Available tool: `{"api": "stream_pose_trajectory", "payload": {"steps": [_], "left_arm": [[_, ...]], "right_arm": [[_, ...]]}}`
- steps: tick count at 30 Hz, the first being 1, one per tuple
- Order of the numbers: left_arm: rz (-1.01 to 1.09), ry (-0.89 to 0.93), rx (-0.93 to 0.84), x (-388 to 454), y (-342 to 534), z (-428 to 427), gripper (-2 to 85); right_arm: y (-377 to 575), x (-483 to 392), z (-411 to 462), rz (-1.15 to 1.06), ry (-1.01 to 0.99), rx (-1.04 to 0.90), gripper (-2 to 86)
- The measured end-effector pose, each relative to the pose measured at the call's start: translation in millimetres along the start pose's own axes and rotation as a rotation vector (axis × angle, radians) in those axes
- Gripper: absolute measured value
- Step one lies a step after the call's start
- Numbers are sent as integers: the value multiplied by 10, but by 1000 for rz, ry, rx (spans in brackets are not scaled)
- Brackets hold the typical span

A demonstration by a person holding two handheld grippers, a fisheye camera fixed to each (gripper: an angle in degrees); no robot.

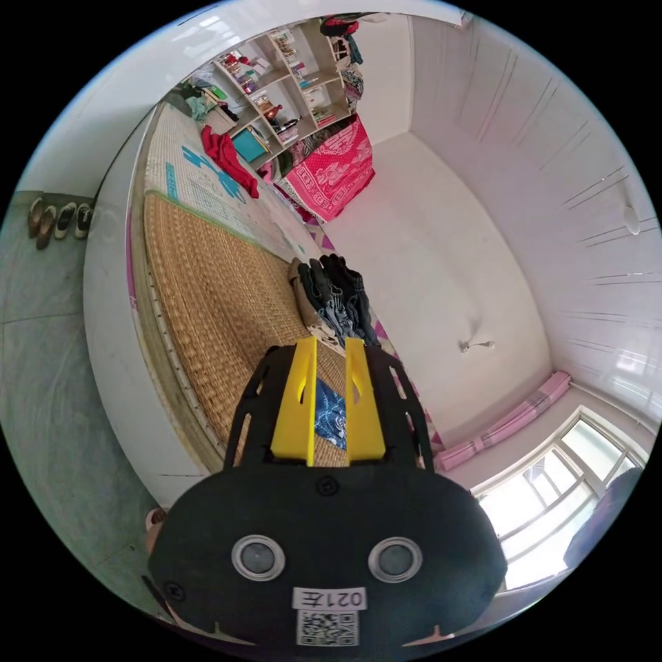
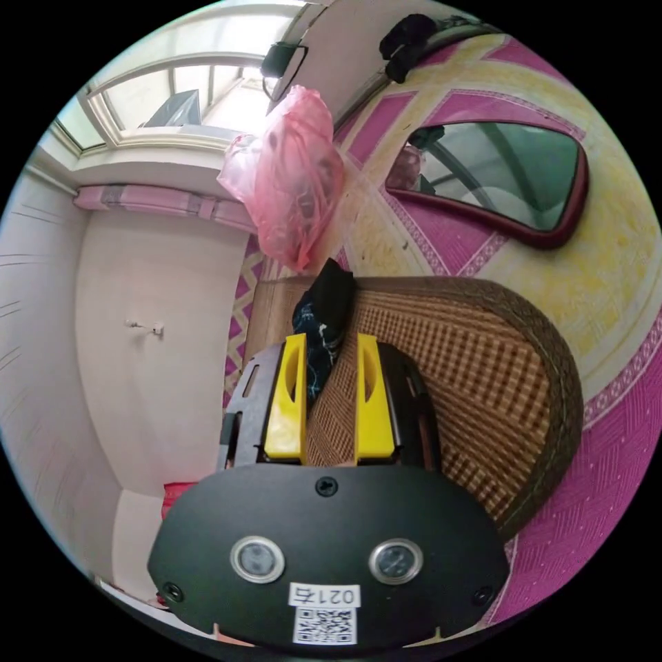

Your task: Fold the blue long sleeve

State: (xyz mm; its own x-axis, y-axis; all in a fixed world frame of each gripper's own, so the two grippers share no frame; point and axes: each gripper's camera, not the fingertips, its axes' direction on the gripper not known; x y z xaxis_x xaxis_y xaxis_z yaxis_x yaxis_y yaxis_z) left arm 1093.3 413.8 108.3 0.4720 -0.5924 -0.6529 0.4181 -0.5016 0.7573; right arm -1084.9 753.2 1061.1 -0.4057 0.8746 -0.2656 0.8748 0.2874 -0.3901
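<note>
In the left gripper view, a piece of blue patterned cloth (image 1: 330,415), apparently the blue long sleeve, lies on a woven straw mat (image 1: 207,289) and shows through the gap of my left gripper (image 1: 331,341). Those yellow jaws stand apart above it, pressing on nothing. In the right gripper view, a dark blue patterned garment (image 2: 310,345) with a black part on top lies bunched on the woven mat (image 2: 448,372). My right gripper (image 2: 331,338) hangs open just in front of it, and the cloth's near end shows between the jaws without being pinched.
A pile of dark folded clothes (image 1: 334,296) sits on the mat beyond the left gripper. A red garment (image 1: 227,158), open shelves (image 1: 289,83) and a pink cloth (image 1: 331,169) lie further off. A pink plastic bag (image 2: 289,179) hangs near a mirror (image 2: 489,172).
</note>
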Motion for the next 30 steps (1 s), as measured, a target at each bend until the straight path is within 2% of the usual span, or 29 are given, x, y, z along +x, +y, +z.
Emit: {"api": "stream_pose_trajectory", "payload": {"steps": [5,9,11,14,16,17,19,20,22,25,30], "left_arm": [[33,-50,2,294,188,-1,51],[23,-49,-3,403,309,87,47],[32,-45,-17,438,327,157,45],[46,-28,-41,474,337,303,43],[35,6,-59,454,352,408,42],[22,37,-69,429,368,480,40],[13,76,-78,414,407,577,35],[14,93,-89,420,440,642,30],[25,111,-108,439,508,731,15],[29,112,-175,441,672,894,-5],[95,88,-249,560,895,1061,-9]], "right_arm": [[-215,-321,289,11,2,6,72],[-164,-705,423,25,-77,53,21],[-90,-1095,366,-58,-94,90,15],[183,-2170,297,-365,-101,84,11],[650,-3169,356,-587,-313,-40,10],[802,-3428,384,-634,-339,-76,10],[1651,-4557,530,-902,-373,-206,9],[1907,-4825,581,-980,-361,-230,9],[3025,-5704,882,-1260,-260,-300,9],[4413,-6327,1422,-1496,-156,-389,8],[6266,-6531,2438,-1686,-7,-574,8]]}}
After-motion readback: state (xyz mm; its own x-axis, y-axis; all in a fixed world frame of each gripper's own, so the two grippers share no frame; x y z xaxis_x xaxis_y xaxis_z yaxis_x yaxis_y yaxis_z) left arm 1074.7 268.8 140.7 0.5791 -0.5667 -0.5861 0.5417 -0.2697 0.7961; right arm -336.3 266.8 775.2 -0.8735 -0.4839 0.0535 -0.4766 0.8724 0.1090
